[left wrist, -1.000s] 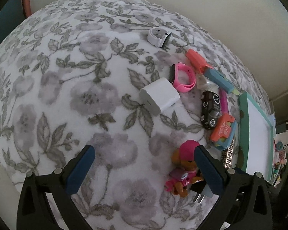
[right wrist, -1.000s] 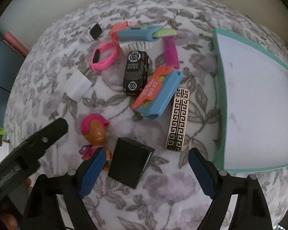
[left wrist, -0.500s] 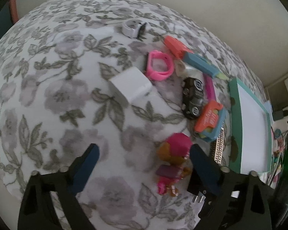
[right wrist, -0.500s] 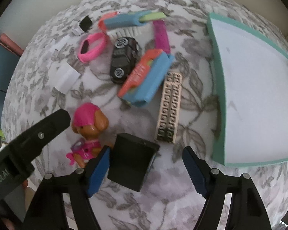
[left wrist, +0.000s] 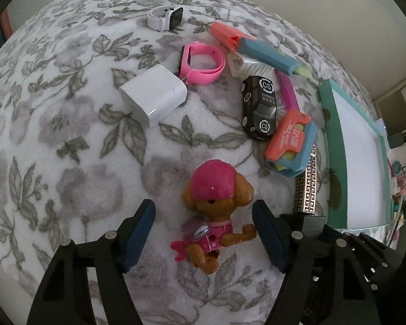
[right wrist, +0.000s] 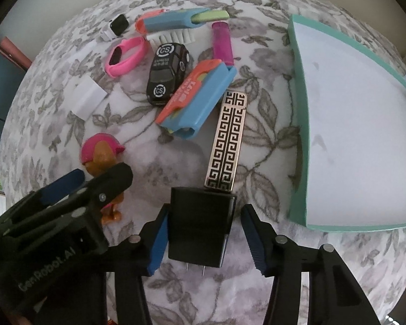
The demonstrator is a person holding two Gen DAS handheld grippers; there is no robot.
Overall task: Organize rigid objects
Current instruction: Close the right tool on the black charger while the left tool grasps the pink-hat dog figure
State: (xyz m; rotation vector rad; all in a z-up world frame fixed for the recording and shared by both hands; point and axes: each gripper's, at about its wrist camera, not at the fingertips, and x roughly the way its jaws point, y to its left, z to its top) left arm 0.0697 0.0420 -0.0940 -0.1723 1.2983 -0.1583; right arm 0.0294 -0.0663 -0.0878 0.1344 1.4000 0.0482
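Toy car (right wrist: 168, 73) left of tray (right wrist: 297, 113) — apart

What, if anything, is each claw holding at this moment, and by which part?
Nothing is held. The left claw stands open around the toy dog; the right claw stands open around the black charger, with gaps at both sides.

Toy car (left wrist: 259, 109), ahead of both grippers: "CS" roundels and "EXPRESS". Left gripper (right wrist: 59, 189) body: "GenRobot.AI". Orange case (right wrist: 190, 91) lettering: illegible.
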